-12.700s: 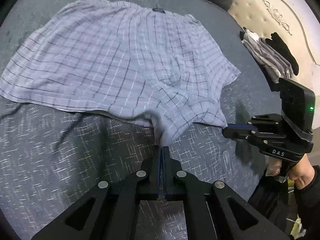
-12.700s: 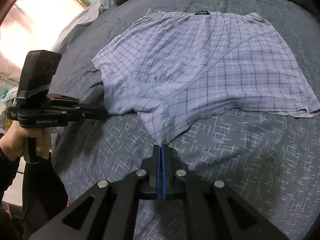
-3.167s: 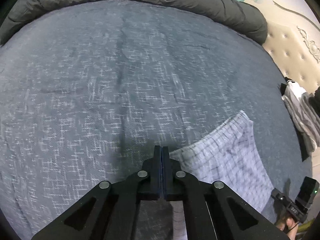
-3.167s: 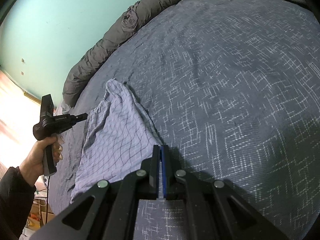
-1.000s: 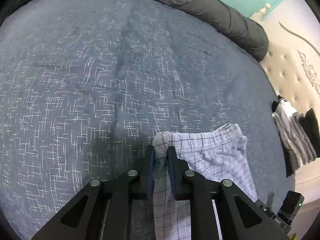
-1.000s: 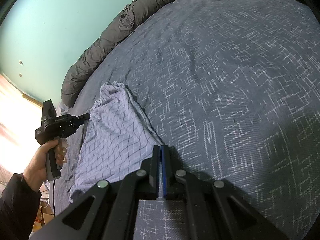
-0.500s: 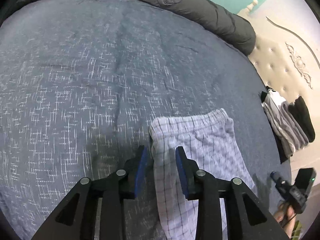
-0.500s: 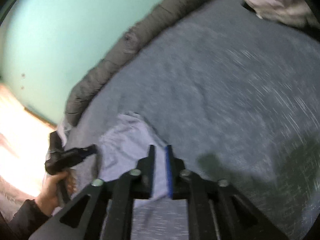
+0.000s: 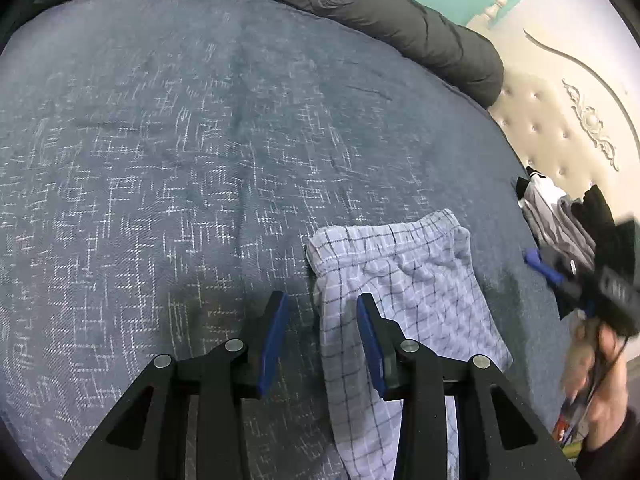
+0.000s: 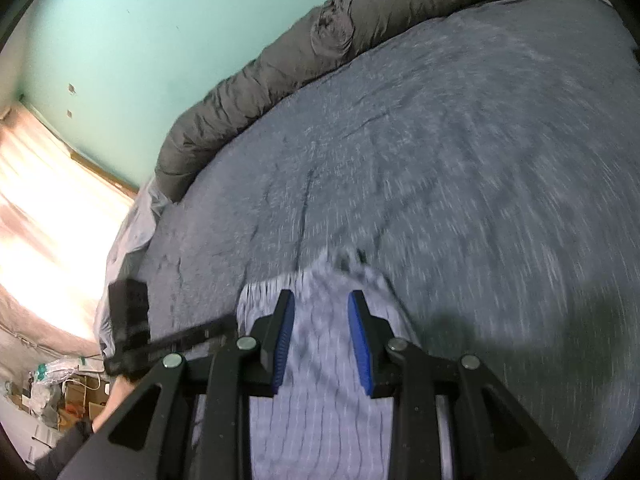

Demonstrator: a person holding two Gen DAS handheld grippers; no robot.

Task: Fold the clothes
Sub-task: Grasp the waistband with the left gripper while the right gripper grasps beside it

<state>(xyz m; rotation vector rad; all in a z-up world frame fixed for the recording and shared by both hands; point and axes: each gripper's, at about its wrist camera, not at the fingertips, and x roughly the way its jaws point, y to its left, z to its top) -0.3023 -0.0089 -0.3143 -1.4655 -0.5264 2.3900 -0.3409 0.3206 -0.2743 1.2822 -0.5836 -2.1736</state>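
Pale lilac checked shorts (image 9: 404, 280) lie folded into a narrow strip on the dark grey bedspread (image 9: 180, 152). My left gripper (image 9: 322, 308) is open, its jaws spread over the shorts' left edge, holding nothing. My right gripper (image 10: 320, 312) is open and lifted above the same shorts (image 10: 320, 384), which look blurred from motion. In the left wrist view the right gripper (image 9: 580, 280) shows at the right edge; in the right wrist view the left gripper (image 10: 160, 344) shows at the lower left.
A rolled dark grey duvet (image 9: 400, 20) lies along the far edge of the bed. A stack of folded clothes (image 9: 560, 216) sits by the cream padded headboard (image 9: 560, 112). A teal wall (image 10: 160, 40) and bright curtain (image 10: 48, 220) are beyond the bed.
Both grippers were shut on the shorts' corners a second ago; both have opened, let the cloth drop onto the bed, and drawn back upward.
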